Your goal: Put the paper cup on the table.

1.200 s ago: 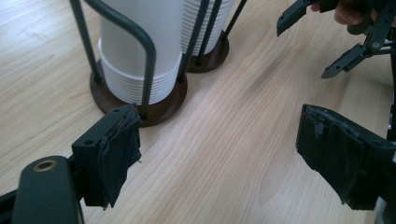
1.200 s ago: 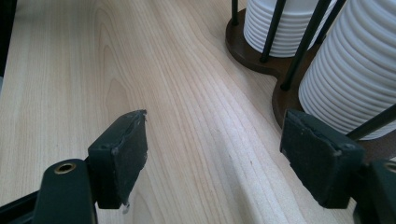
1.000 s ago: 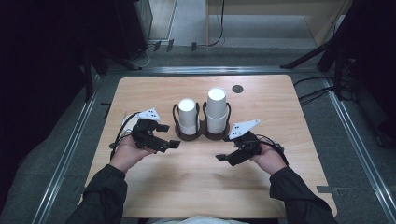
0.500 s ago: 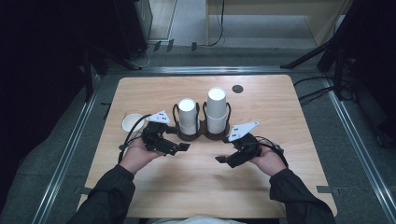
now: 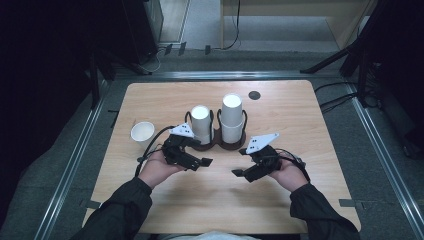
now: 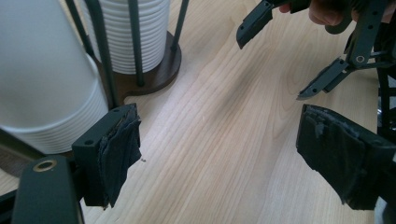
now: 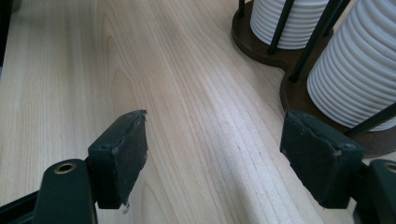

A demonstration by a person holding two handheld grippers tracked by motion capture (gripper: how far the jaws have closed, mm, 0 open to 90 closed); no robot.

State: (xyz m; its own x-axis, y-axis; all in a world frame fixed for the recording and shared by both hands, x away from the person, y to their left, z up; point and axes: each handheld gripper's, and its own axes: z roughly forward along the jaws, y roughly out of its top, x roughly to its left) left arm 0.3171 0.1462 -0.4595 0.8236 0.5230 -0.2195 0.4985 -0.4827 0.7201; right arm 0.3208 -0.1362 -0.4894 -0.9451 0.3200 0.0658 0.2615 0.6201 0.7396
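Observation:
A dark wooden cup holder (image 5: 215,146) stands mid-table with two stacks of white paper cups, a shorter left stack (image 5: 201,122) and a taller right stack (image 5: 232,117). A single white cup (image 5: 142,132) stands upright on the table to the left. My left gripper (image 5: 199,155) hovers just in front of the left stack, open, nothing between its pads (image 6: 119,149). My right gripper (image 5: 240,162) is in front of the right stack, open and empty too (image 7: 215,149). The left gripper view has the cup stacks (image 6: 42,84) close on its left and the right gripper (image 6: 271,67) opposite.
The wooden table (image 5: 300,200) has dark floor and metal rails around it. A small black disc (image 5: 254,95) lies behind the holder at the right. The holder's thin black rods (image 7: 308,42) rise between the stacks.
My left hand has moved right, from the table's left side to just in front of the left stack. The single white cup now shows where it was. The right hand has kept still.

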